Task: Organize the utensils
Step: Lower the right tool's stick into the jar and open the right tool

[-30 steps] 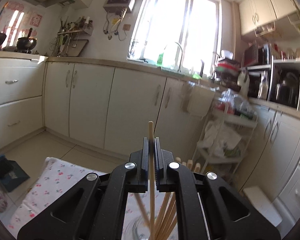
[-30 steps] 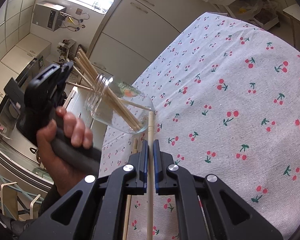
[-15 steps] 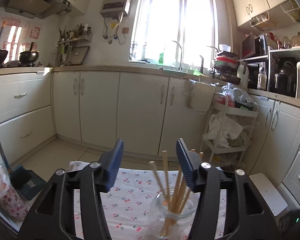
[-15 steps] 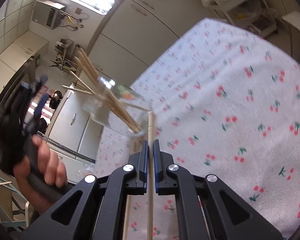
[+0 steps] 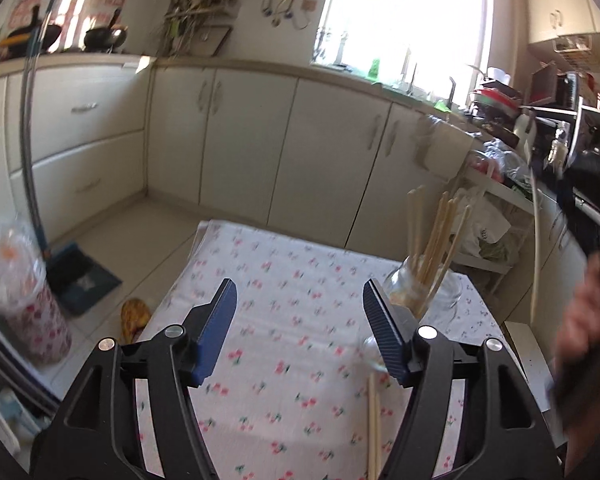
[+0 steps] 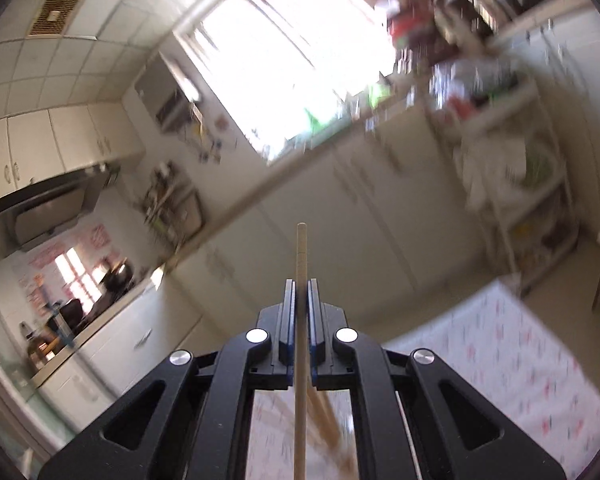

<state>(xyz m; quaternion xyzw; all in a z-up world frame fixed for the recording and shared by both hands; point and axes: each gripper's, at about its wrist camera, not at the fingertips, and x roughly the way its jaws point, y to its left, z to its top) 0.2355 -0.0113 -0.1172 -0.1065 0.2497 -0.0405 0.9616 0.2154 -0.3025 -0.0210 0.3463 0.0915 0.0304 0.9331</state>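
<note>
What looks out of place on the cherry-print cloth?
Two loose chopsticks lie flat on the cloth in front of the glass jar, where the others stand upright. The right gripper holds one more chopstick outside it.

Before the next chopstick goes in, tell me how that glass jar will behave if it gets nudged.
The glass jar looks likely to tip: chopsticks stand tall above its rim and lean to one side. It sits on a cherry-print cloth, so it would probably drag rather than slide cleanly. Being glass near the table's far edge, it seems fragile if knocked off.
</note>
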